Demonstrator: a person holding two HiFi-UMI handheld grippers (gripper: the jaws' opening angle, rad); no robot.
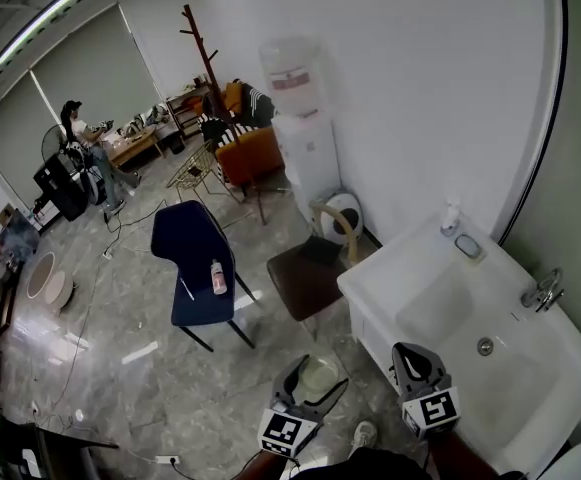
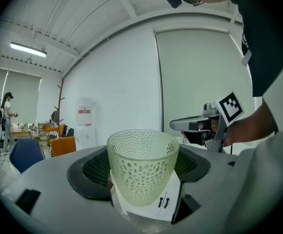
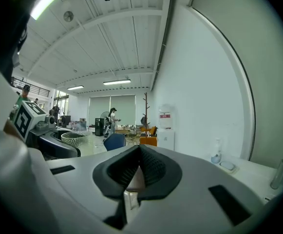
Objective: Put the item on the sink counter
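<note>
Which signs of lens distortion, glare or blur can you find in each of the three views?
Head view: the wide lens bows the ceiling light into a curve, and the white sink counter is nearly washed out. Left gripper view: black rounded corners, with the cup sharp up close. Right gripper view: the lamp at top left blows out to white.

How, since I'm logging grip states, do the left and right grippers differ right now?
The left gripper is shut on a pale green dimpled cup; the right gripper has its jaws closed together on nothing. The left gripper hangs over the floor, the right gripper nearer the sink. Both carry a marker cube.
</note>
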